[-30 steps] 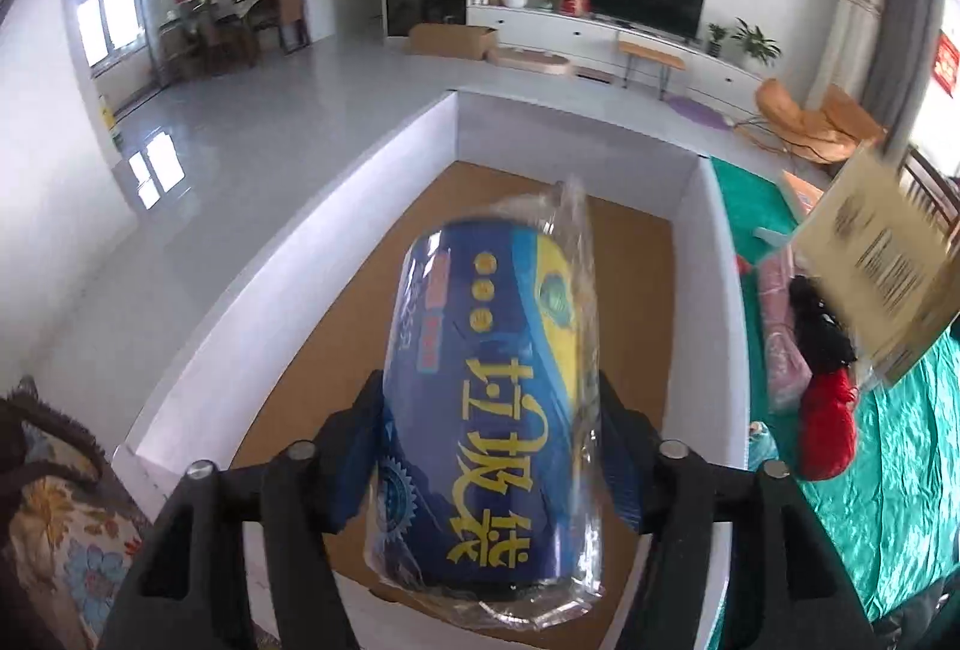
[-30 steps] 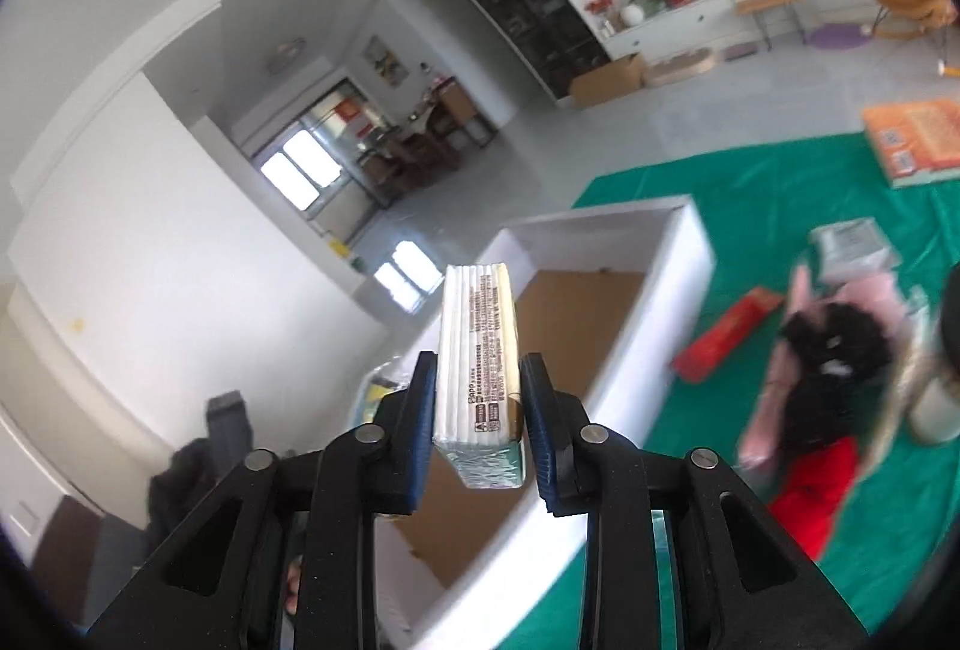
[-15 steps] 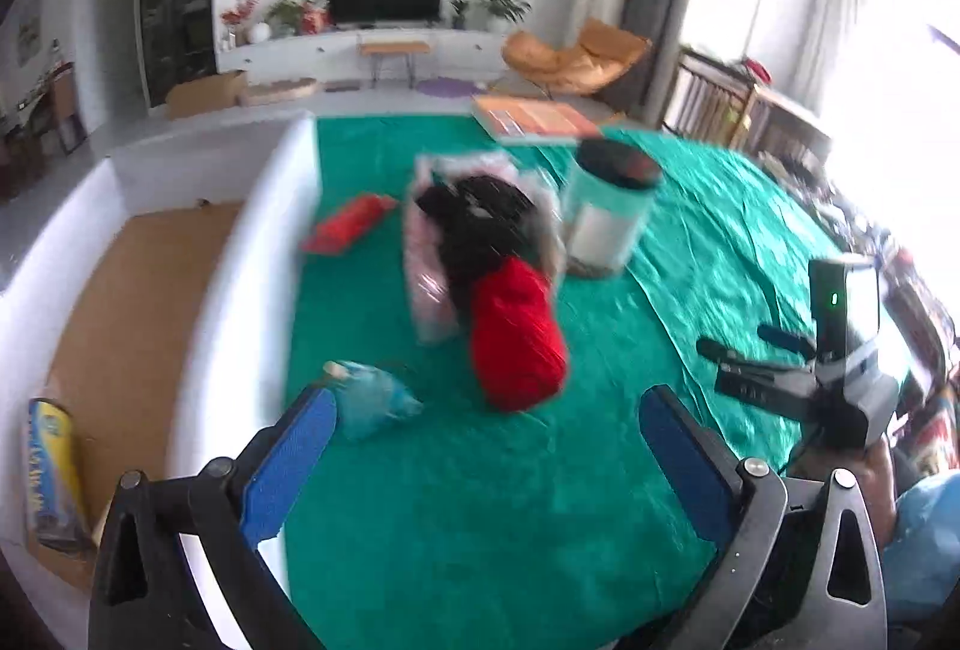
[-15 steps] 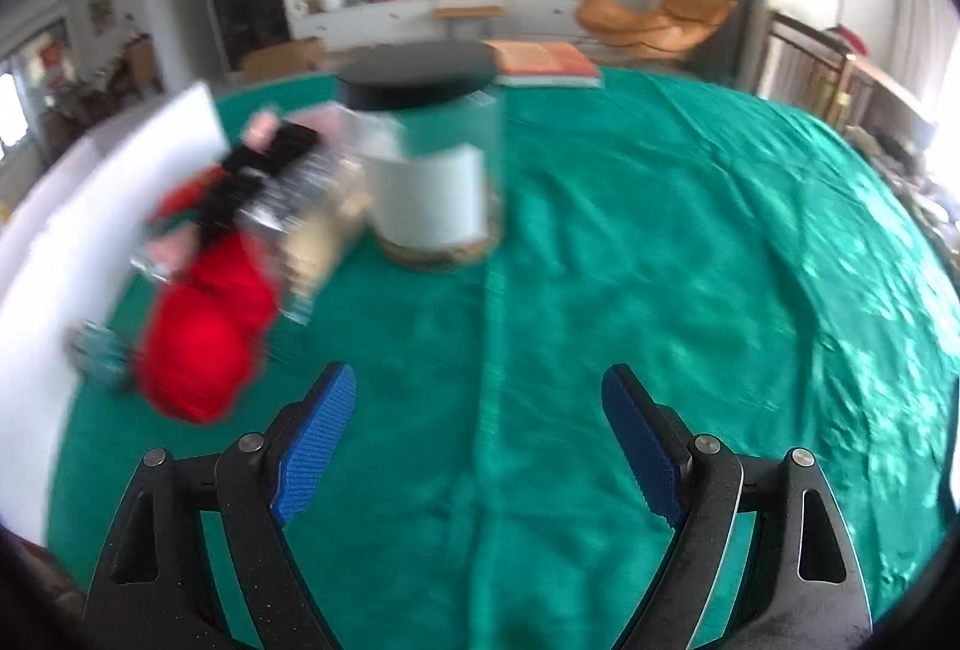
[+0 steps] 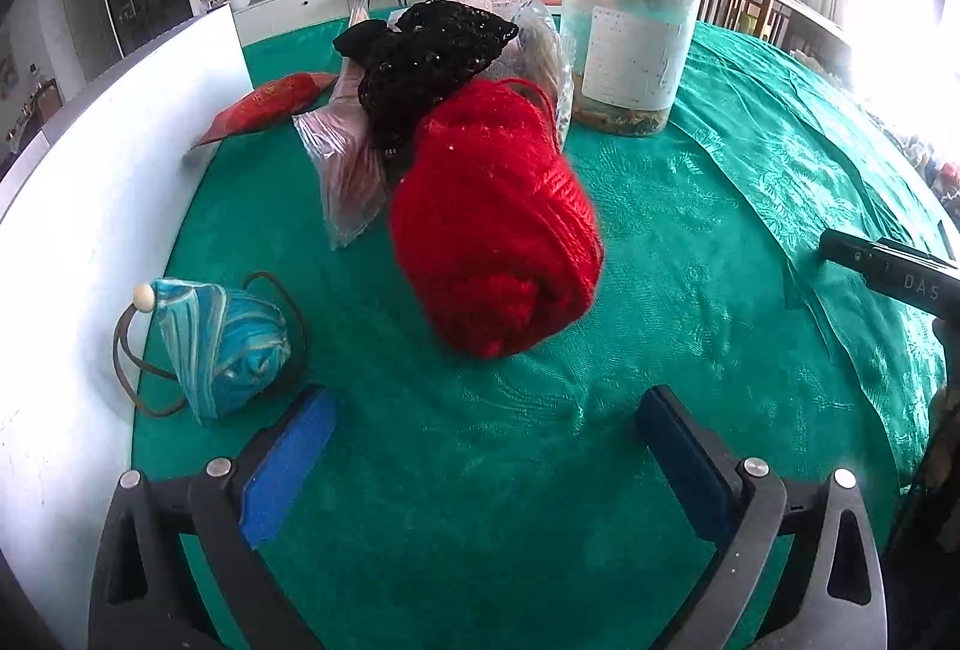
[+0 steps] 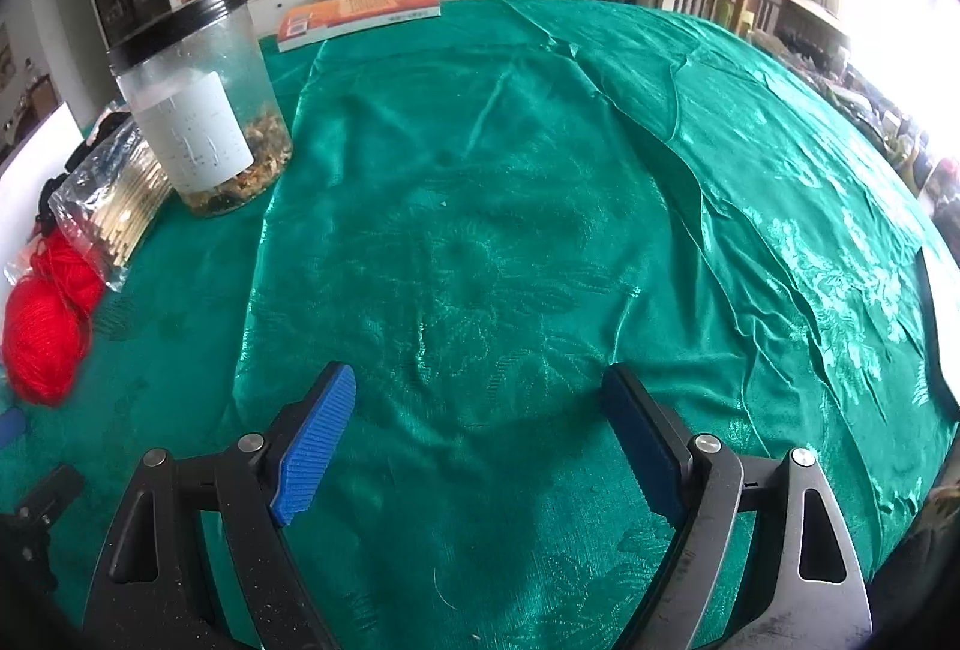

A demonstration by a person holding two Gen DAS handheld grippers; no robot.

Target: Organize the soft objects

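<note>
The fingers of the left gripper (image 5: 480, 455) stand wide apart and empty over the green surface (image 5: 690, 242); the right gripper (image 6: 477, 437) is likewise spread, with only cloth between its fingers. One red yarn ball (image 5: 495, 224) lies just ahead of the left fingers, its long axis slanting from far-left to near-right. One teal pouch (image 5: 219, 341) sits beside the white box wall (image 5: 78, 206). One jar (image 5: 627, 35) stands upright behind.

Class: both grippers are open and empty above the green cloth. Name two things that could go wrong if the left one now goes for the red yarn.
1. The red yarn leans against the black knit and plastic bags; lifting it may drag those along.
2. The lidded jar stands just behind; a wide-open left gripper reaching too far could knock it.
</note>
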